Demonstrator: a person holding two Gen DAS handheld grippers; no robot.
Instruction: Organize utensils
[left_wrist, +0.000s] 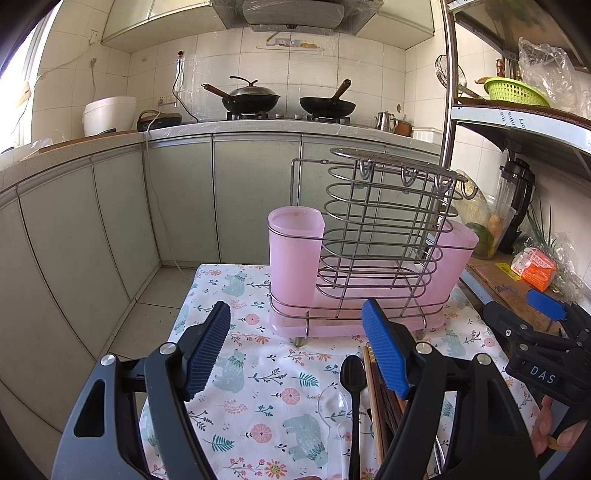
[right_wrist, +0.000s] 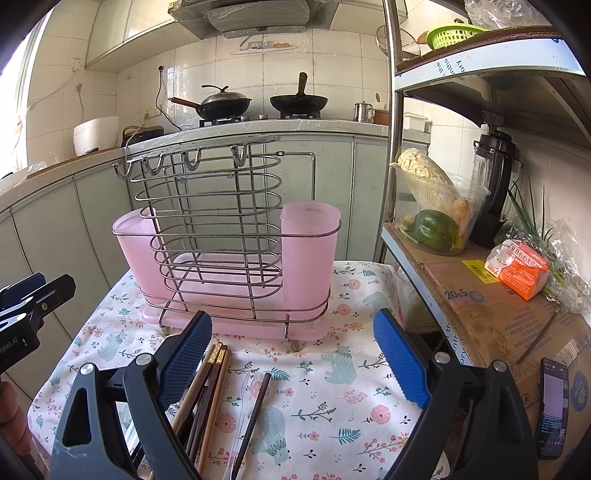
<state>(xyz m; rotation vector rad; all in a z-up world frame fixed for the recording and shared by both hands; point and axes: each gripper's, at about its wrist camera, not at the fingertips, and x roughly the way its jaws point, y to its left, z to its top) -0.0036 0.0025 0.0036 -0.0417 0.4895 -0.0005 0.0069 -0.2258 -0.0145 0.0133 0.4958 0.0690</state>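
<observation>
A wire utensil rack (left_wrist: 373, 236) with a pink cup at each end (left_wrist: 295, 254) stands on a pink tray at the back of the small table; it also shows in the right wrist view (right_wrist: 221, 236). A black spoon (left_wrist: 352, 391), a clear spoon (left_wrist: 334, 402) and several wooden chopsticks (left_wrist: 376, 398) lie on the cloth in front of it. The chopsticks (right_wrist: 208, 391) lie by my right gripper's left finger, with one dark chopstick (right_wrist: 253, 417) apart. My left gripper (left_wrist: 295, 350) is open and empty above the cloth. My right gripper (right_wrist: 295, 358) is open and empty.
The table carries a floral cloth (left_wrist: 258, 387). A metal shelf stands at the right with a cardboard box (right_wrist: 491, 306), a vegetable tub (right_wrist: 436, 218), a blender (right_wrist: 495, 184) and a phone (right_wrist: 552, 406). Kitchen cabinets (left_wrist: 184, 199) lie beyond.
</observation>
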